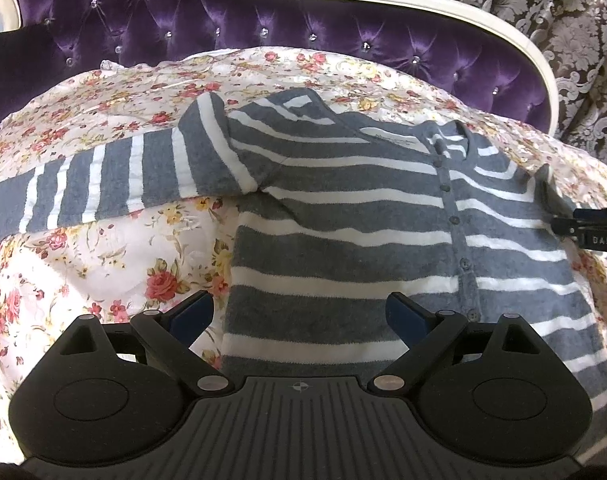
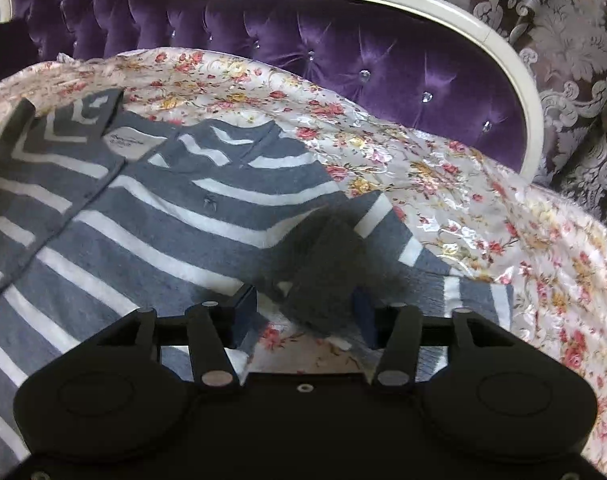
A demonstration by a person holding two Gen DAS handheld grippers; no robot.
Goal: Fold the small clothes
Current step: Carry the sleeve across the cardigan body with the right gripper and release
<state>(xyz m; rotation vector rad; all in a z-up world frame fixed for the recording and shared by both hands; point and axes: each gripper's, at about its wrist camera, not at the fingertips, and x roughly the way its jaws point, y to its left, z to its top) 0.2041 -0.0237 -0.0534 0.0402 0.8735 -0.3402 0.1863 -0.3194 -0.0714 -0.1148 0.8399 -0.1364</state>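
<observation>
The striped cardigan (image 1: 343,208) lies buttoned and front up on the floral bedspread (image 1: 103,248), one sleeve (image 1: 95,184) stretched out to the left. The left gripper (image 1: 299,312) hovers over its hem, jaws wide and empty. The right gripper (image 2: 303,308) (jaws parted) straddles a blurred bunch of the other sleeve (image 2: 327,264); whether the pads press it I cannot tell.

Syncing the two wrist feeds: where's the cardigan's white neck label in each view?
Left wrist: neck label upper centre-right, just left of the button placket.
Right wrist: neck label upper left, right of the folded collar.
Shared landmark: purple tufted headboard with a white frame, across the top of both.
</observation>
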